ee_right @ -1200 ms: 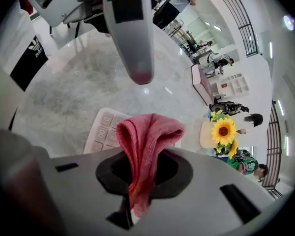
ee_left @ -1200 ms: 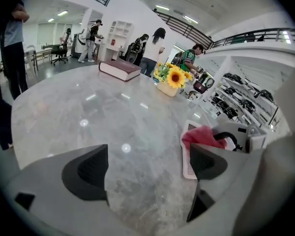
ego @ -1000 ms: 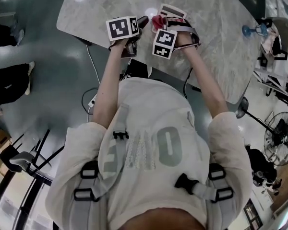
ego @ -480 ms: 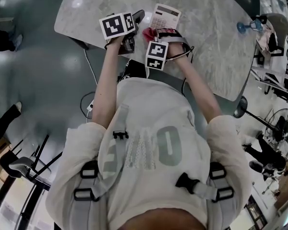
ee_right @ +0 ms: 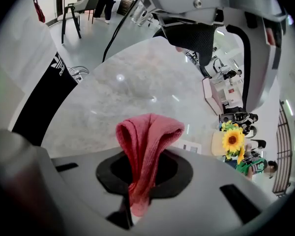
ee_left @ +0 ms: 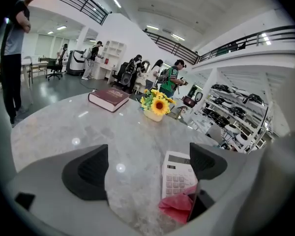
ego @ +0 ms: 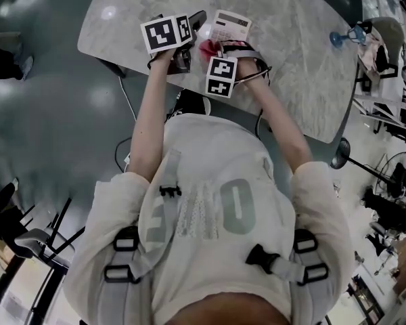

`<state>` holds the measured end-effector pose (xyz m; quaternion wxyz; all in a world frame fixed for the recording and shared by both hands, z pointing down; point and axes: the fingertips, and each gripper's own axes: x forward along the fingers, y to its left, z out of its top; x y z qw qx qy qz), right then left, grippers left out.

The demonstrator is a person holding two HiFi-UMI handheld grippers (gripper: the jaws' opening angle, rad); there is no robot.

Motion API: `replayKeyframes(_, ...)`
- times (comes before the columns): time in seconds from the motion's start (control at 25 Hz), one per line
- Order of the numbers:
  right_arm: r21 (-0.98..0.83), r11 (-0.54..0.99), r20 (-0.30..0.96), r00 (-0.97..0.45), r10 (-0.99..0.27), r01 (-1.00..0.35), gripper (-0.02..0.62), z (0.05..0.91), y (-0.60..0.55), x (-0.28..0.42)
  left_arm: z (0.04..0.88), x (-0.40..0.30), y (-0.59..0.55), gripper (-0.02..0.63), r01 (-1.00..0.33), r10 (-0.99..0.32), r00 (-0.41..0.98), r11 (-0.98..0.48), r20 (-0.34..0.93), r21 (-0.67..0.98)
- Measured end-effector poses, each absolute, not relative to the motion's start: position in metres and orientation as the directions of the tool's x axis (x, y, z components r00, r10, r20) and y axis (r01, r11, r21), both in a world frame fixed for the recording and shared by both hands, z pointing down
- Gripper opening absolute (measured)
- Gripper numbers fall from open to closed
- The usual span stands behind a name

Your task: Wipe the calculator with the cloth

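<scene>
Since a second ago, right claw has drawn back toward the person, uncovering more of the calculator, which lies flat on the bench. Right claw is clamped on the red cloth at the calculator's near edge. Left claw stands wide apart, nothing between.

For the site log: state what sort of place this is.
Likely a big open lab or showroom: a railed gallery overhead, stocked shelves, and people standing beyond the marble table.
</scene>
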<state>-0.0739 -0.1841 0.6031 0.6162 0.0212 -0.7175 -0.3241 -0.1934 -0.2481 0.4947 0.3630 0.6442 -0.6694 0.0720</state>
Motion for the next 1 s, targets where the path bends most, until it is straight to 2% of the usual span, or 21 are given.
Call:
replayKeyframes(0.16,0.559,0.773,0.826,-0.284,-0.488,0.298,0.055,0.57,-0.214,-0.075,0.458,-0.185,-0.268,0.518,-0.927,-0.862,0.116,0.084,0.493,0.365)
replayKeyframes(0.32,0.642,0.754,0.745,-0.34,-0.574,0.135,0.055,0.509,-0.254,-0.068,0.39,-0.171,-0.288,0.493,-0.933,-0.937,0.148,-0.026,0.317,0.358)
replayKeyframes(0.52,0.704,0.695,0.584,-0.436,-0.685,-0.147,0.055,0.408,-0.281,-0.051,0.293,-0.164,-0.284,0.332,-0.964,-0.986,0.144,-0.12,0.086,0.236)
replayKeyframes(0.72,0.683,0.577,0.353,-0.49,-0.797,-0.447,0.055,0.311,-0.287,-0.014,0.217,-0.145,-0.261,0.181,-0.995,-0.988,0.102,-0.103,-0.113,0.008)
replayKeyframes(0.84,0.605,0.509,0.197,-0.504,-0.841,-0.613,0.057,0.271,-0.277,0.01,0.192,-0.131,-0.243,0.064,-0.993,-0.972,0.093,-0.074,-0.218,-0.091)
replayKeyframes(1.0,0.495,0.463,0.086,-0.489,-0.868,-0.735,0.056,0.251,-0.254,0.037,0.187,-0.114,-0.217,0.021,-0.987,-0.957,0.084,-0.042,-0.278,-0.156)
